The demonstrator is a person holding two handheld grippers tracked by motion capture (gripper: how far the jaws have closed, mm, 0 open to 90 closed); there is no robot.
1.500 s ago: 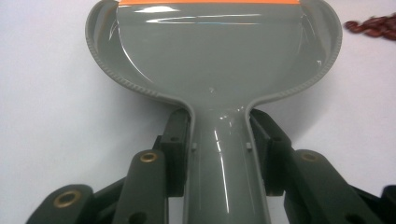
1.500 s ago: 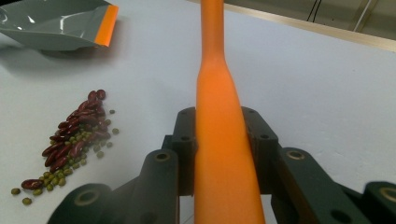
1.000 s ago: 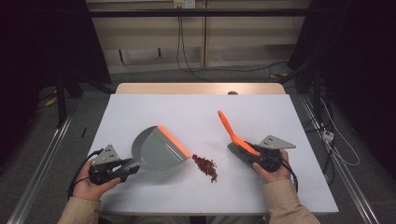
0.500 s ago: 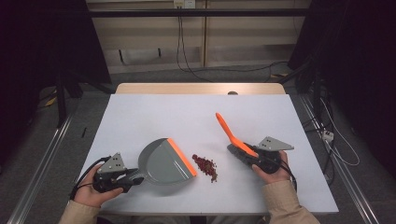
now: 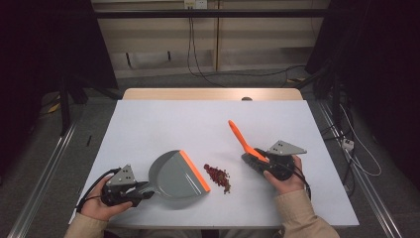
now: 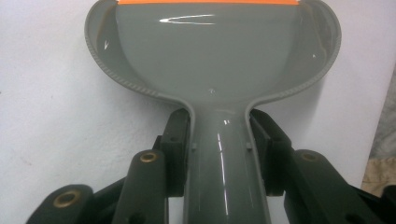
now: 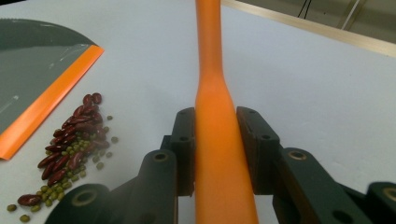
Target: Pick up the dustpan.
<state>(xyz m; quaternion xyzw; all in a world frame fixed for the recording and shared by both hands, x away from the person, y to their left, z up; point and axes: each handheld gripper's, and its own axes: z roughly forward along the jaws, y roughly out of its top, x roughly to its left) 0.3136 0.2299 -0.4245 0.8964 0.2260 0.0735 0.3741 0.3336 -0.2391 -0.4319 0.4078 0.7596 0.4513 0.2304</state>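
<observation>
- The left tool is clamped on the grey handle of the dustpan; in the left gripper view both pads press the handle's sides and the pan rests flat on the white table
- The right tool is closed on the orange brush handle, which juts up and away toward the table's far side
- The pile of beans, dark red ones mixed with small green ones, lies between the two tools, just beside the dustpan's orange lip on its right, not touching it
- The pile's long axis runs roughly parallel to that lip, so a sweep should go square across it, from the right tool's side leftward into the pan
- The right hand is nearer the beans on the open side; the pan mouth already faces them
</observation>
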